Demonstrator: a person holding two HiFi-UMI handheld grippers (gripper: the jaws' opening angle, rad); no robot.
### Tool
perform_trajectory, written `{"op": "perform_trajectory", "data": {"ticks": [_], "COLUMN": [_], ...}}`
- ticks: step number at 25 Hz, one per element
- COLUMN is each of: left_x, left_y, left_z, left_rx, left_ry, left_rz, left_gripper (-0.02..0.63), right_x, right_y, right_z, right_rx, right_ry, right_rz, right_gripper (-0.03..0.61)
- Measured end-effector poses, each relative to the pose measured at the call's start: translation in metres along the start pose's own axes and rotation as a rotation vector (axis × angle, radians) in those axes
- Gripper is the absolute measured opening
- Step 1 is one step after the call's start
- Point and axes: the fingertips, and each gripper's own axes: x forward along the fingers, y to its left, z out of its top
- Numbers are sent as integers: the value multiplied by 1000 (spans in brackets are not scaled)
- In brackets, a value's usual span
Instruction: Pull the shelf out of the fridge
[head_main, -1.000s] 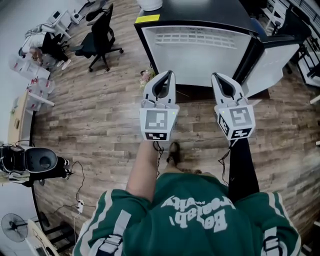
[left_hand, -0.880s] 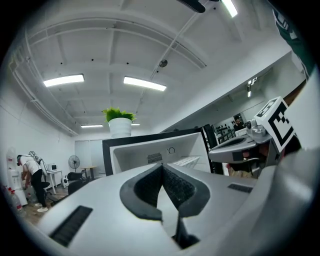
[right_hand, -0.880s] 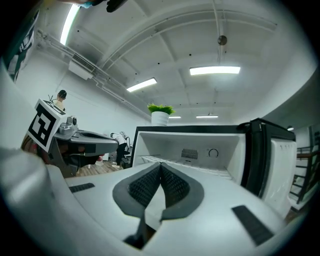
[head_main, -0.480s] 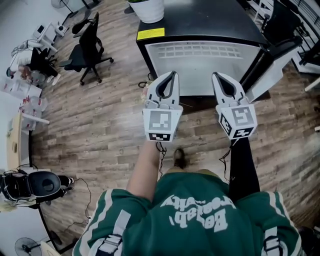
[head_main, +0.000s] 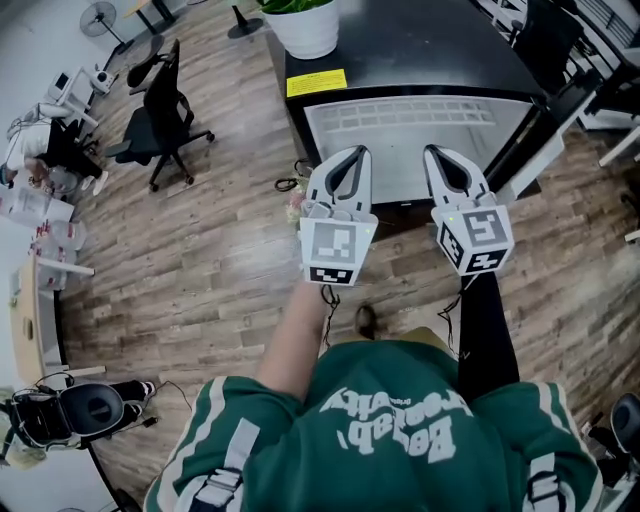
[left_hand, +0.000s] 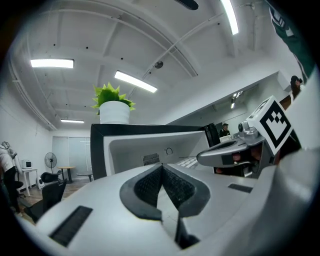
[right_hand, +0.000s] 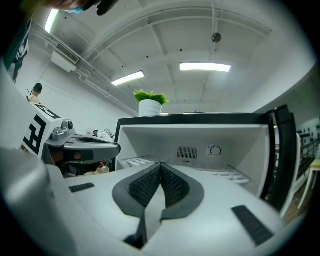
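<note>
The small black fridge (head_main: 420, 40) stands open ahead of me, its white inside (right_hand: 200, 137) facing both grippers. A white slatted shelf (head_main: 400, 115) lies across the inside; it also shows as the shelf (right_hand: 222, 172) in the right gripper view and the shelf (left_hand: 187, 161) in the left gripper view. My left gripper (head_main: 349, 156) and right gripper (head_main: 439, 156) hover side by side just in front of the opening, short of the shelf. Both are shut with nothing between the pads, seen at the left gripper (left_hand: 161, 167) and the right gripper (right_hand: 160, 165).
The fridge door (head_main: 535, 130) swings open to the right. A white pot with a green plant (head_main: 305, 25) sits on the fridge top, beside a yellow label (head_main: 316, 82). An office chair (head_main: 160, 110) stands far left on the wooden floor (head_main: 200, 260).
The fridge has come closer in the head view. Both grippers now reach nearer its opening, the left one a little further right. The jaws stay shut.
</note>
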Motion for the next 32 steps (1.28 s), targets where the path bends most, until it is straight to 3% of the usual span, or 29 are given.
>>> {"op": "perform_trajectory", "data": {"ticks": [8,20,26,32], "left_x": [6,20,31,43], "left_y": [-2,2,1,0], "left_z": [-3,-5,-4,-3], "left_rx": [-17,-6,12,30], "left_ry": [-20,-15,0,2], "left_rz": [-51,-37,-19,0], "left_gripper": [17,17,17,17], "right_x": [2,22,32,36], "right_y": [5,-3,-14,-43], "right_z": [-7,-19,-25,-38], "right_rx": [-13,19,139,391], "right_ry": [19,36,28,5], "right_rz": [-32,-10,0,-22], "right_gripper": [9,9,11,35]}}
